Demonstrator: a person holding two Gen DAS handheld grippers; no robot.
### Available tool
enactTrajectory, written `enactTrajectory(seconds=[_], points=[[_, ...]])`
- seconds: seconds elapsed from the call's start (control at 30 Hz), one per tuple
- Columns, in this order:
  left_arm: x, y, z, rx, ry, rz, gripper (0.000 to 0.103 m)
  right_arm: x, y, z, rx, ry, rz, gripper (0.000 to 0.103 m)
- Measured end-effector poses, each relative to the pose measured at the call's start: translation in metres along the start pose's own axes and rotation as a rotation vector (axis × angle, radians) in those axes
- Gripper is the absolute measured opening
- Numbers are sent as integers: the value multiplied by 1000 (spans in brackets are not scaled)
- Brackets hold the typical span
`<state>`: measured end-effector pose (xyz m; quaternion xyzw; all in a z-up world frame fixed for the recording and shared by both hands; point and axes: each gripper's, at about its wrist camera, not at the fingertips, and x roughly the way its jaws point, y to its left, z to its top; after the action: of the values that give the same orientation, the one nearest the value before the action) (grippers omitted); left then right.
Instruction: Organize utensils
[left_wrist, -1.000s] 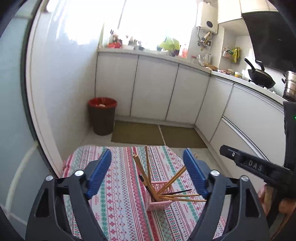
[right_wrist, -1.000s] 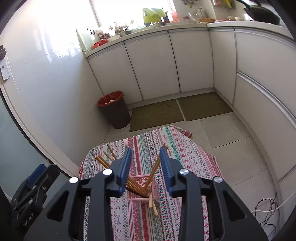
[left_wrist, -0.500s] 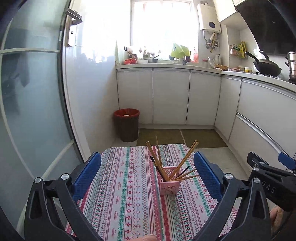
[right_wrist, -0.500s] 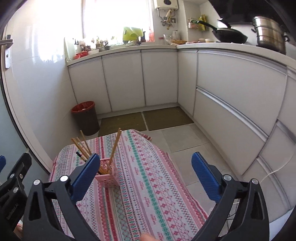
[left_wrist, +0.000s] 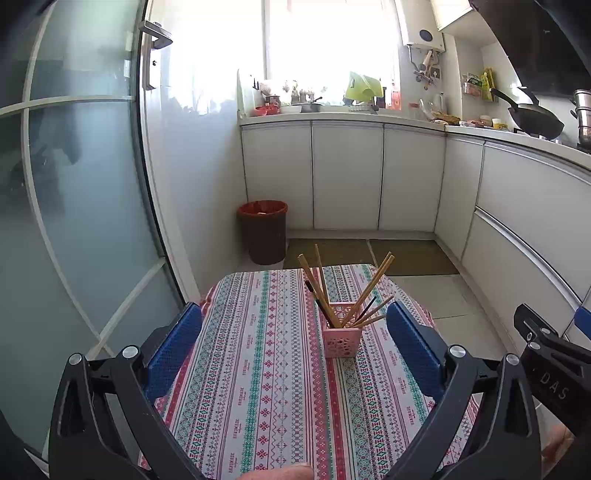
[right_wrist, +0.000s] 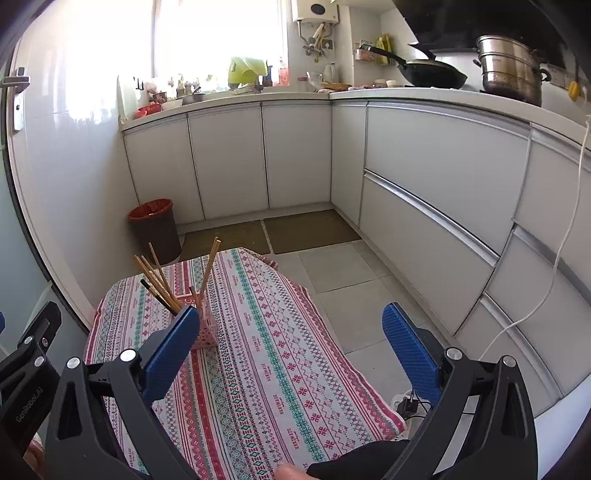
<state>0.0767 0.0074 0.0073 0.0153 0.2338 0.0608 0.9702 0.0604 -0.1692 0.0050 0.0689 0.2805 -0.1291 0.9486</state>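
A pink perforated holder (left_wrist: 341, 338) stands on the patterned tablecloth (left_wrist: 258, 369) and holds several wooden chopsticks (left_wrist: 364, 293) that fan out upward. My left gripper (left_wrist: 293, 345) is open and empty, pulled back above the near part of the table, with the holder between its fingers in the view. In the right wrist view the holder (right_wrist: 207, 330) stands left of centre with the chopsticks (right_wrist: 159, 278), partly behind my left finger. My right gripper (right_wrist: 291, 341) is open and empty, to the right of the holder.
A dark bin with a red liner (left_wrist: 263, 230) stands on the floor beyond the table. White cabinets (right_wrist: 424, 192) run along the back and right. A glass door (left_wrist: 74, 221) is at the left. A power strip (right_wrist: 408, 402) lies on the floor by the table's right edge.
Both grippers pulled back and up from the holder. The right gripper went from nearly shut around the chopsticks to wide open and swung right. The left stayed open.
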Motion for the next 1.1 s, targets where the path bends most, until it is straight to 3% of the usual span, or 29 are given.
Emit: enactTrajectory(seconds=[1.1], points=[[-4, -13, 0, 35, 1, -23, 96, 3, -9, -5, 20, 28, 7, 96]])
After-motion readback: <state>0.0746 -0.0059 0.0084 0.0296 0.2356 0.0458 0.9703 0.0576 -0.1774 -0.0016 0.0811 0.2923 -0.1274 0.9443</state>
